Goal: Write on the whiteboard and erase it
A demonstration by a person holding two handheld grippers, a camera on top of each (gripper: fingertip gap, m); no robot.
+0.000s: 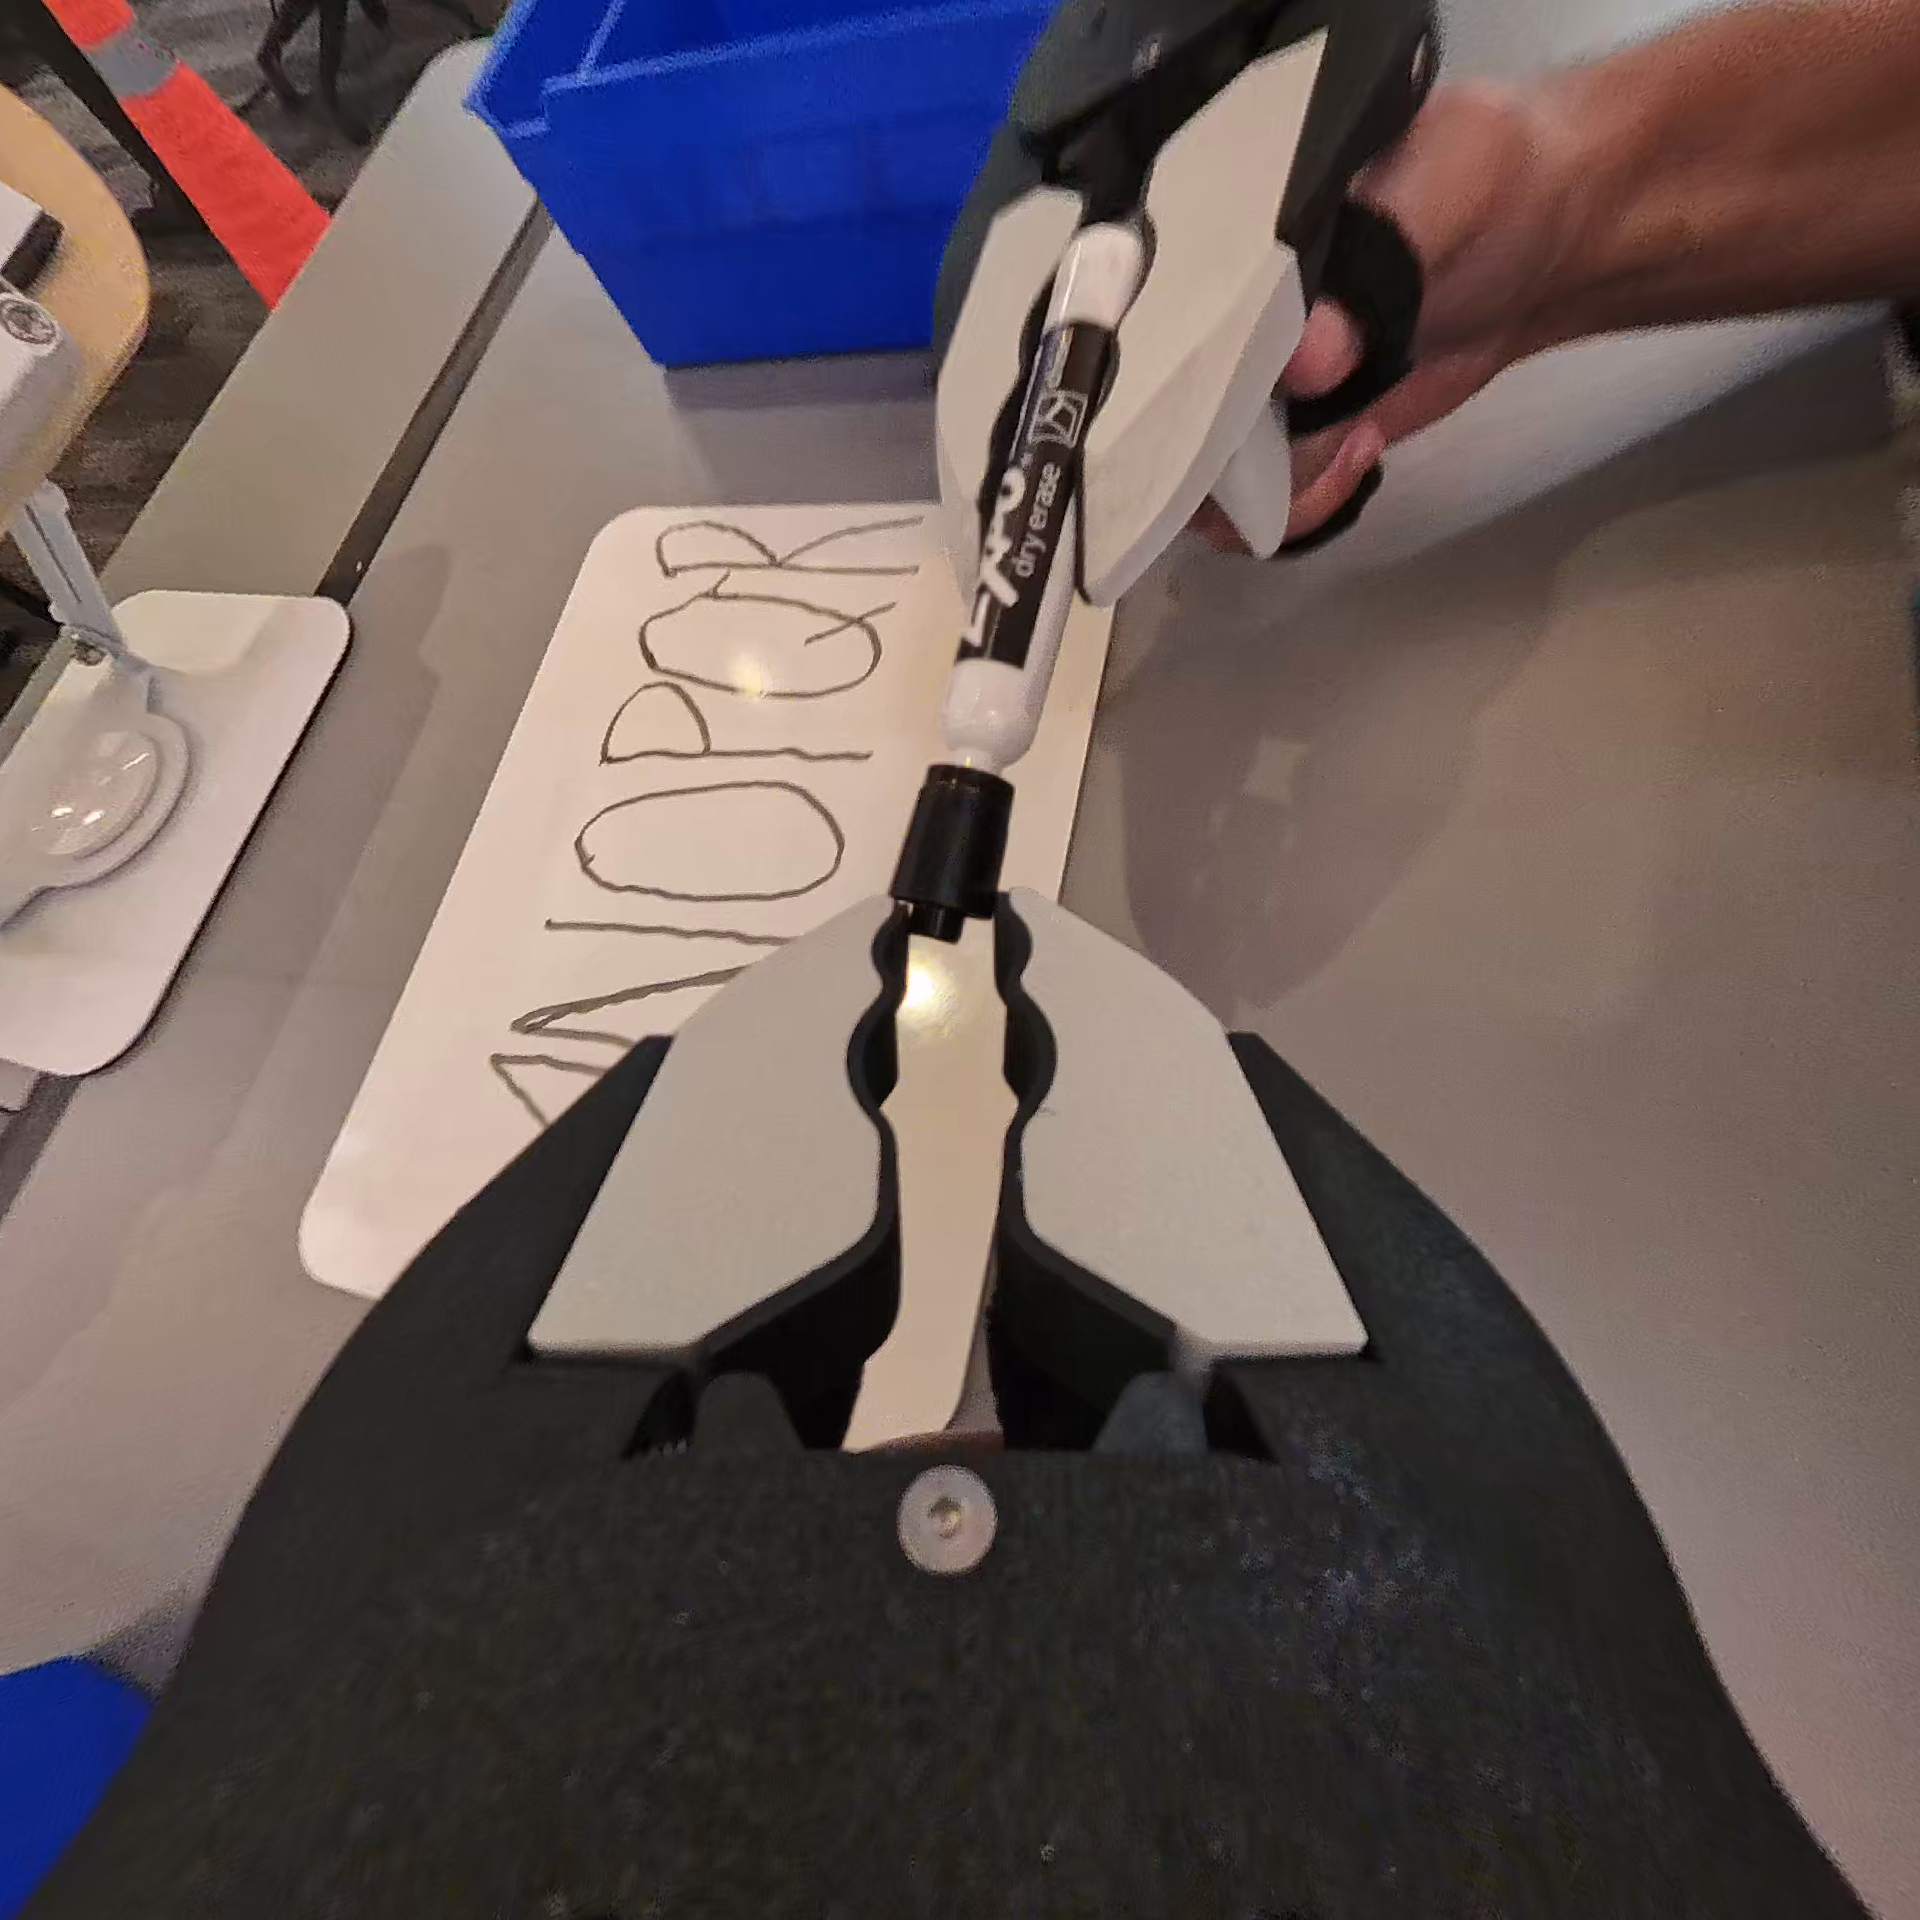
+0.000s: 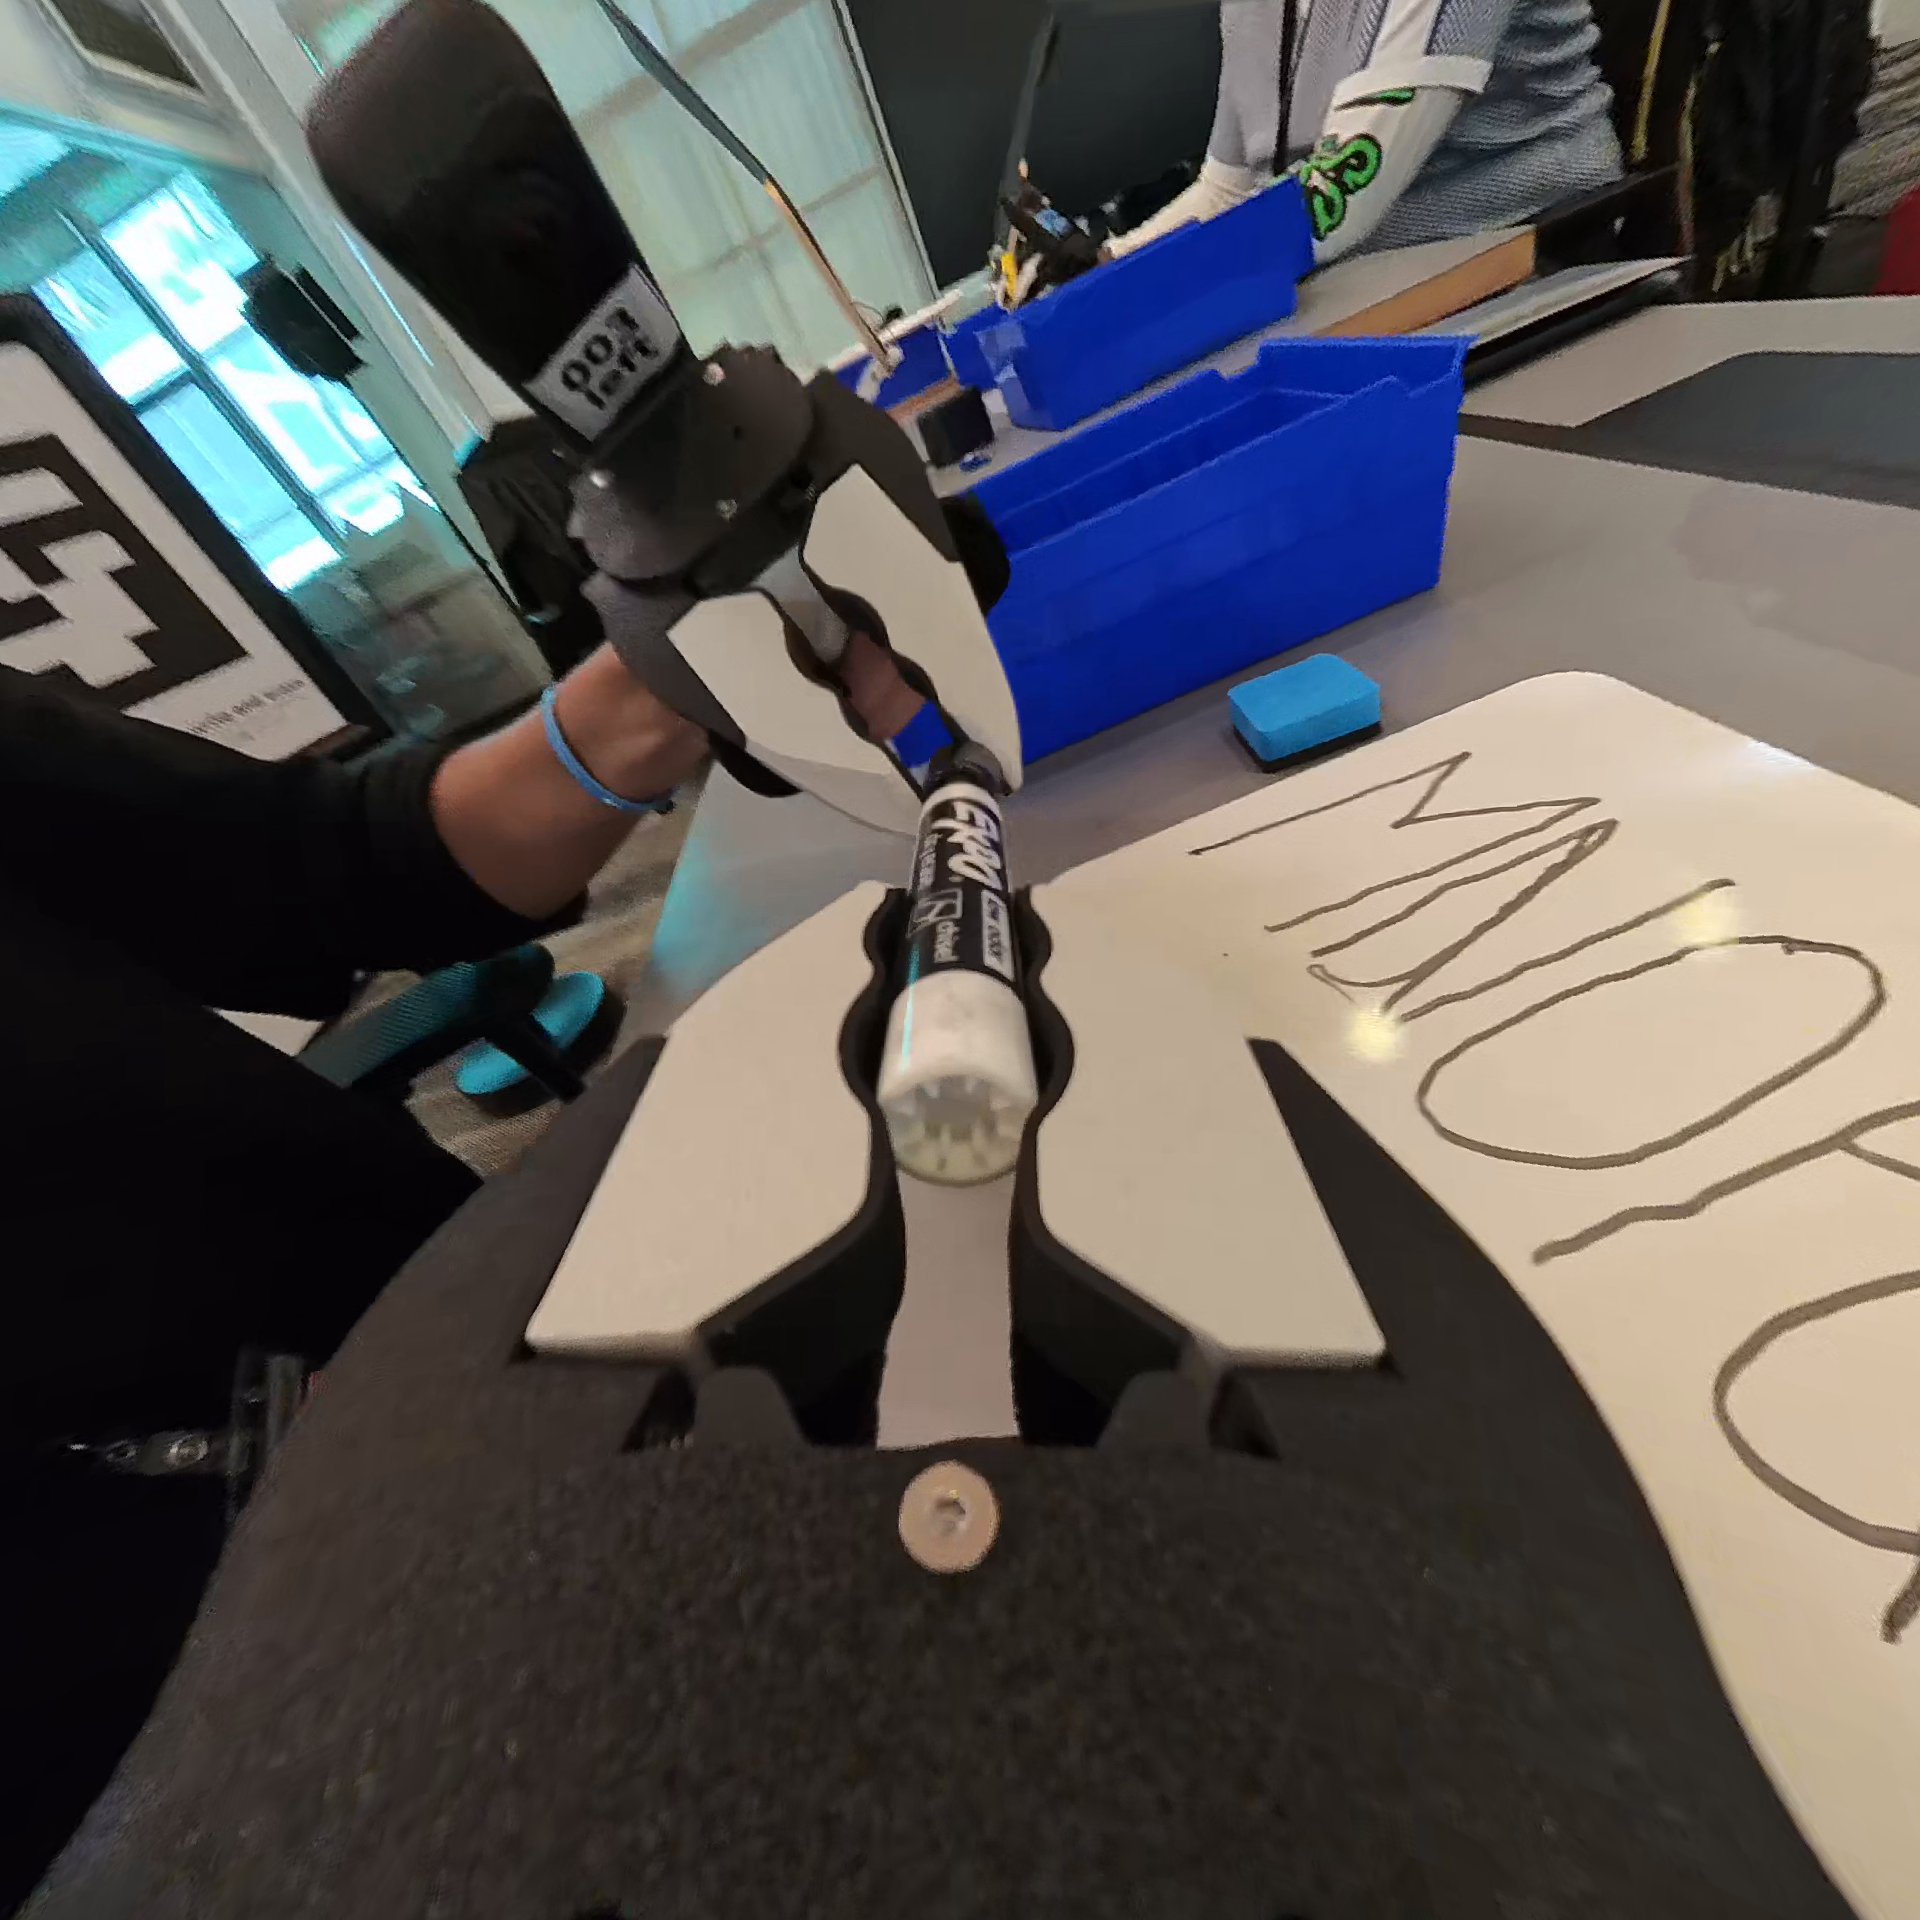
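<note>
I am working over a grey table [image 1: 1507, 831] where the whiteboard [image 1: 499, 1039] is lying at centre-left, a blue bin [image 1: 748, 208] sitting above it, and a blue eraser [image 2: 1304, 707] resting beside it.

The left wrist view looks close and steeply down along its gripper [image 1: 948, 914] toward the far blue bin [image 1: 748, 177], the right wrist view faces leftward low over the tabletop [image 2: 1662, 582], and both share the marker [image 1: 1023, 520], whiteboard [image 1: 499, 1039] and bin.
</note>
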